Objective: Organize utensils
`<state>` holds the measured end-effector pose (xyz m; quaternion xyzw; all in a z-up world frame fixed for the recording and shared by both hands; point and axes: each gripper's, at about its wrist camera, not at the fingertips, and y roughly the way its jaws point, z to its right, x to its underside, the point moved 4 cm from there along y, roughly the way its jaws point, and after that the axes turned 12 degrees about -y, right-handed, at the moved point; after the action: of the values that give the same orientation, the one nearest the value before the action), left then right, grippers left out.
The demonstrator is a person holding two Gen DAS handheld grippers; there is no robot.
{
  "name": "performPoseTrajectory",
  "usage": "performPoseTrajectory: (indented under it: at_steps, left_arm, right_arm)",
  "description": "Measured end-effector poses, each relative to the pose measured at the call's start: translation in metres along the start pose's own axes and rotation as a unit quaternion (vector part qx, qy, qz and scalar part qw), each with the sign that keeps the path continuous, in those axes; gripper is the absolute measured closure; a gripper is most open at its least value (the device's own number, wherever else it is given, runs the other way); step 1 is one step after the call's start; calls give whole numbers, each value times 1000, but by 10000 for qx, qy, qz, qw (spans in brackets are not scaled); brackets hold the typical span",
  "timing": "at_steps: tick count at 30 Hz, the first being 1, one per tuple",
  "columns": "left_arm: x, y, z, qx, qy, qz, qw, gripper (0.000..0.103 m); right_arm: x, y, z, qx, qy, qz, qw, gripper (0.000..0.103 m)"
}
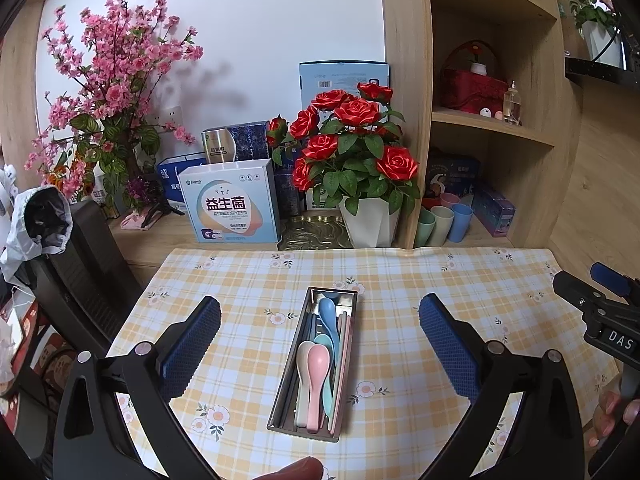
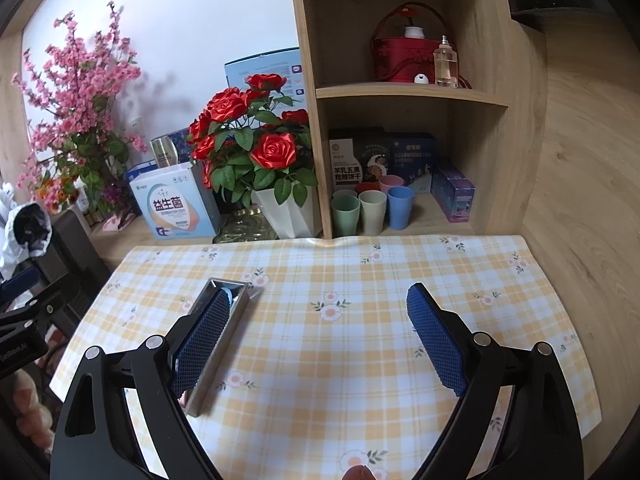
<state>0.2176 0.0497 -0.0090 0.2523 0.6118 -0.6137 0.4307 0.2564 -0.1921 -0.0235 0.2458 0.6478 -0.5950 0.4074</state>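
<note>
Left tool: fingers spread wide, nothing between the blue pads, hovering above the tabletop with the tray centred in the gap below. Right tool: likewise released and empty, held above the bare checked cloth; its left pad overlaps the tray in view, though contact cannot be confirmed. From the left wrist view, the right tool's body appears at the far right edge.

Tray: a narrow metal trough lying lengthwise on the yellow plaid cloth, slightly left of the tabletop's middle. It holds a blue spoon toward the far end, a pink spoon and a cream spoon side by side toward the near end, a teal spoon partly beneath them, and chopsticks along the right wall.

Behind the tabletop: red roses in a white pot, a white box, and pink blossoms to the left. A shelf at right carries pastel cups on its lowest level and a red basket above.
</note>
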Motion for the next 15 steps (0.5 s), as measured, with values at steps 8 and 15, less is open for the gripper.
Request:
performPoseTrajectory:
  at_steps: [8, 15]
  left_arm:
    - [0, 0, 0, -7, 5, 13, 10000, 6]
    - [-1, -1, 0, -13, 3, 24, 10000, 6]
  right_arm:
    - [0, 0, 1, 6, 10, 7, 10000, 16]
    - [0, -2, 3, 20, 30, 18, 10000, 16]
